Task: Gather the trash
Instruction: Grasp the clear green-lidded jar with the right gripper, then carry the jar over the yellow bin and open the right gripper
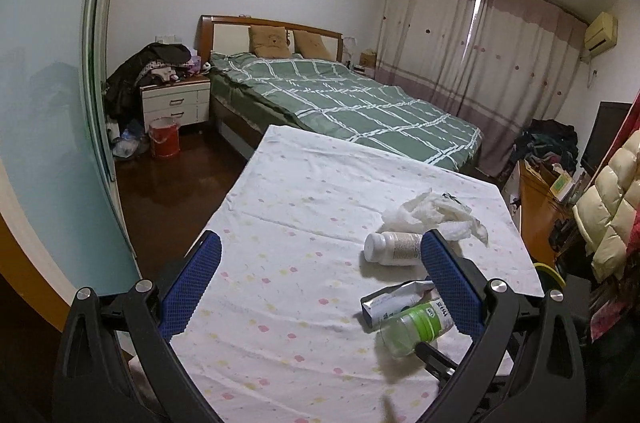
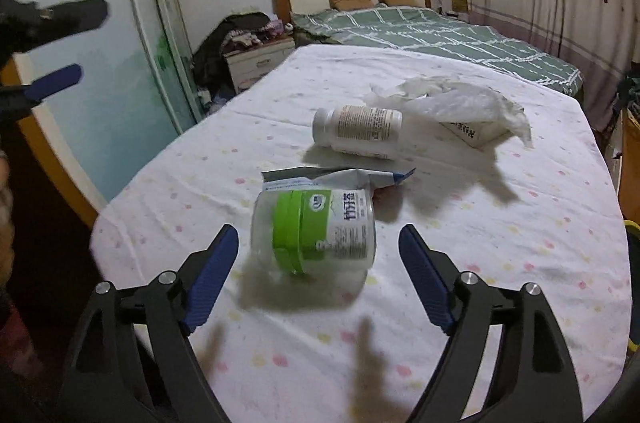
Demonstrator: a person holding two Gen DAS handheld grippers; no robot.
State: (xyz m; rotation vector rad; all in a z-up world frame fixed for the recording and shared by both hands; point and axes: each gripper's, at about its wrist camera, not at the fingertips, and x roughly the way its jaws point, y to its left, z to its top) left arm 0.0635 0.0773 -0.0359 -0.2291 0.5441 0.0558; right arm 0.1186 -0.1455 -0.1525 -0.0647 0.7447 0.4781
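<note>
Both grippers (left, right) wide open.

White bottle: its base is hiding behind the left gripper's blue pad.
Foil pouch: lying mostly under the clear jar.
Jar label: print is reading too small.
Left gripper: blurring at 9 o'clock, cut by the edge.

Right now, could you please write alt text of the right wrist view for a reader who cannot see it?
The open right gripper points at a clear jar with a green band lying on a table's white dotted cloth, jaws not touching it. Behind it lie a flattened packet, a white bottle on its side and crumpled tissue; a green bed stands beyond.
</note>
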